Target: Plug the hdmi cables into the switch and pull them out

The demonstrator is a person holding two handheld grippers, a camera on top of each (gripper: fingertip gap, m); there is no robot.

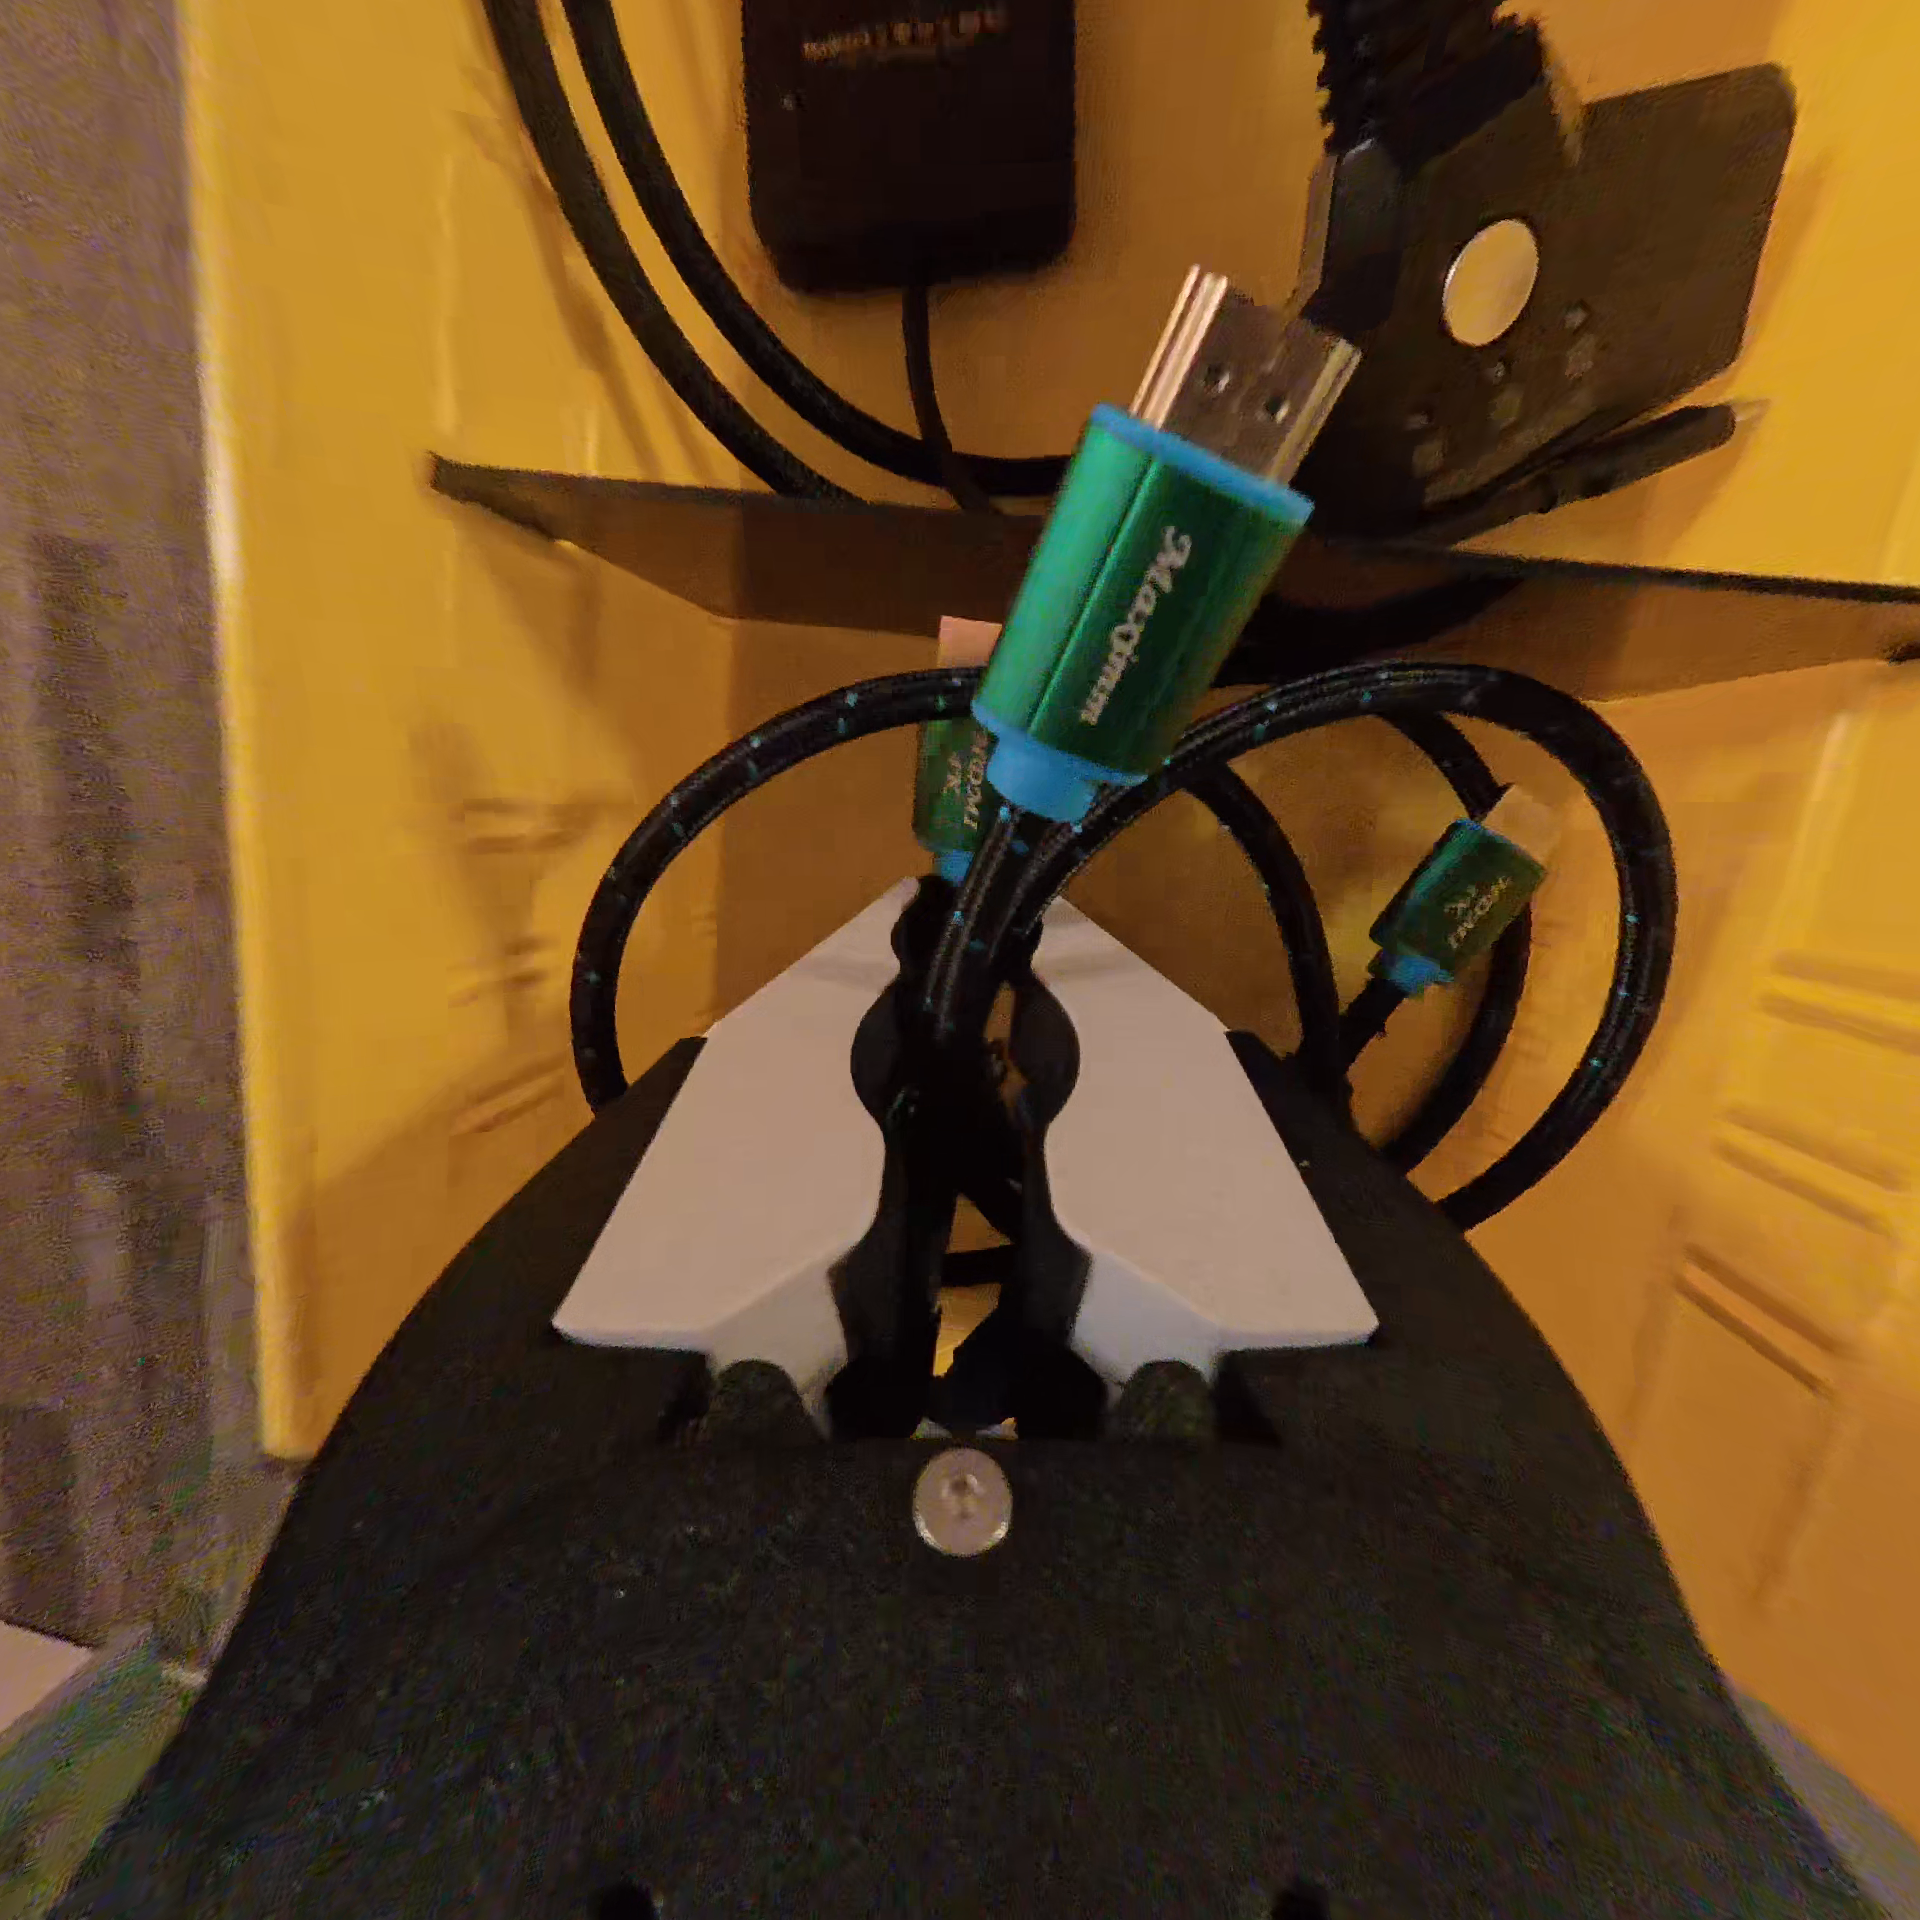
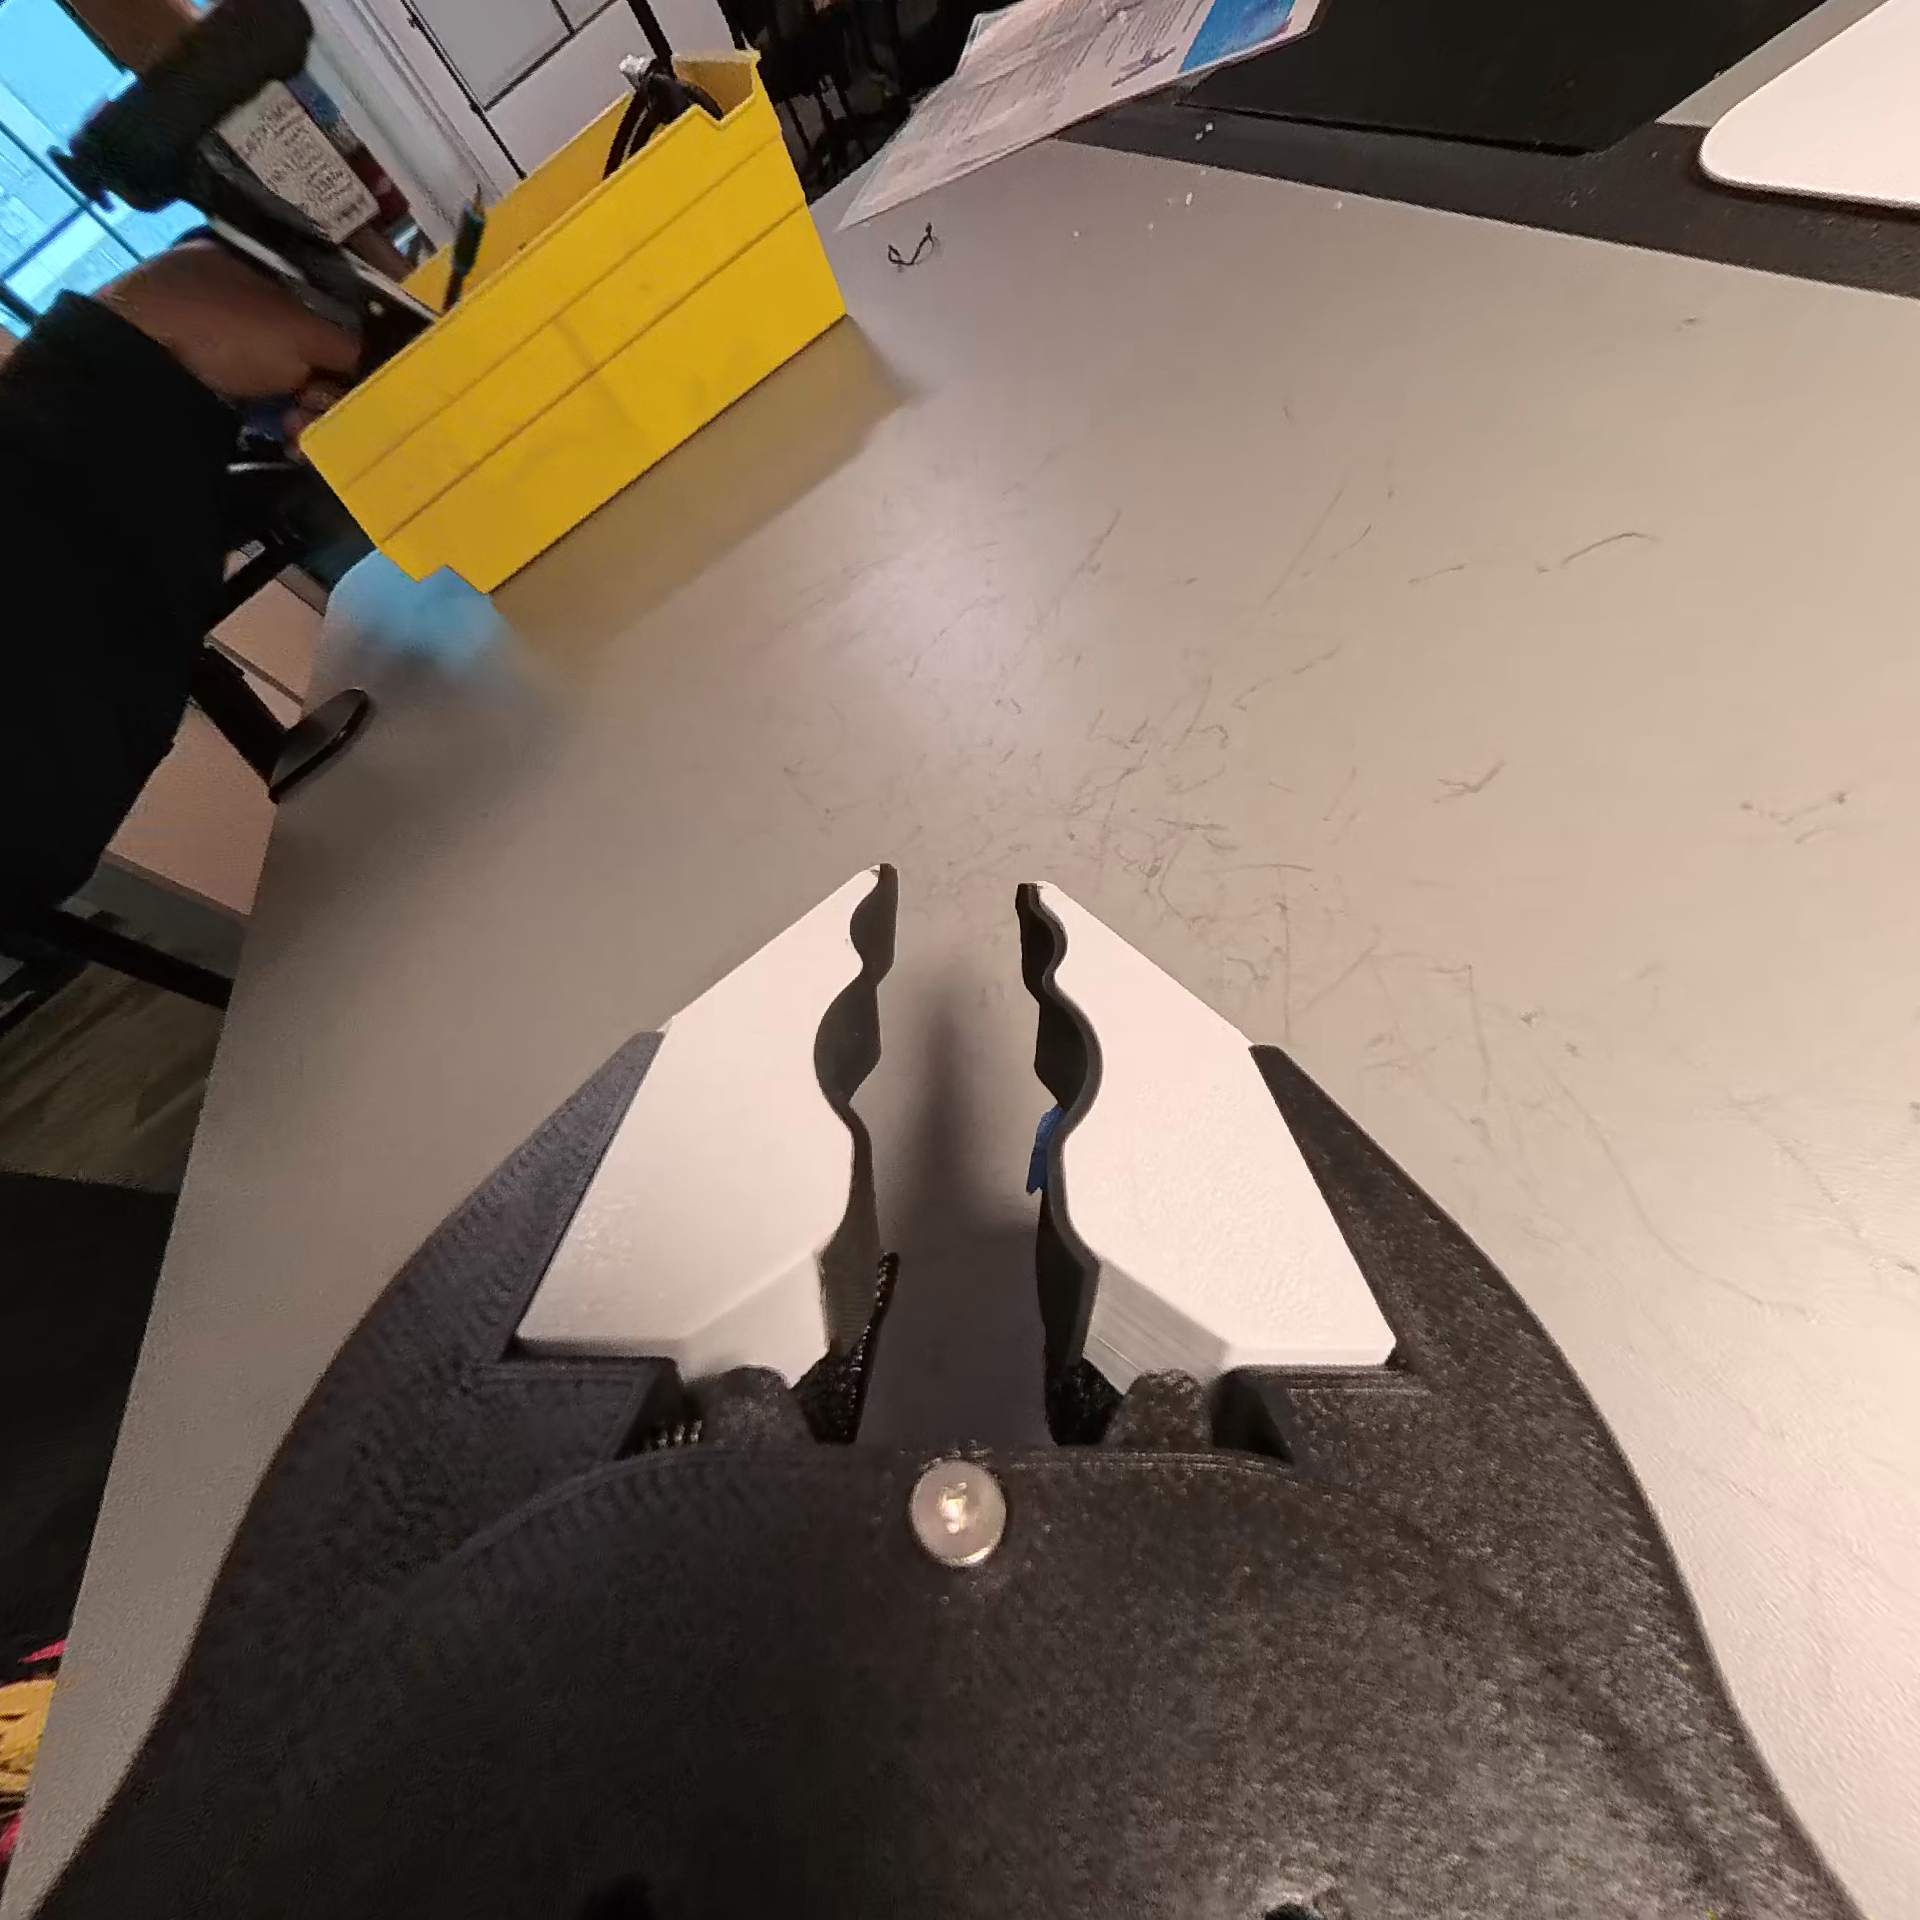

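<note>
In the left wrist view my left gripper (image 1: pixel 982 935) is shut on a black braided HDMI cable (image 1: pixel 966 977), just behind its green connector (image 1: pixel 1132 613) with blue ends. The bare metal plug (image 1: pixel 1236 364) points up and right, close to the black switch (image 1: pixel 1621 343) with a round silver button. A black cable plug (image 1: pixel 1361 208) sits at the switch's left edge. Two more green connectors (image 1: pixel 951 790) (image 1: pixel 1455 904) lie lower in the yellow bin (image 1: pixel 468 727). My right gripper (image 2: pixel 956 883) is open and empty above the grey table (image 2: pixel 1247 623).
A black box (image 1: pixel 904 135) with cables hangs at the bin's top, and a black divider plate (image 1: pixel 727 551) crosses it. In the right wrist view the yellow bin (image 2: pixel 582 343) stands far left, with a person's hand (image 2: pixel 239 332) at it. A paper sheet (image 2: pixel 1039 94) and black mat (image 2: pixel 1507 73) lie at the back. One gripper's finger ends stand about 55 centimeters off the other's. Measured from the fingertips, the black switch (image 1: pixel 1621 343) is 12 centimeters or so from the left gripper and 45 centimeters from the right.
</note>
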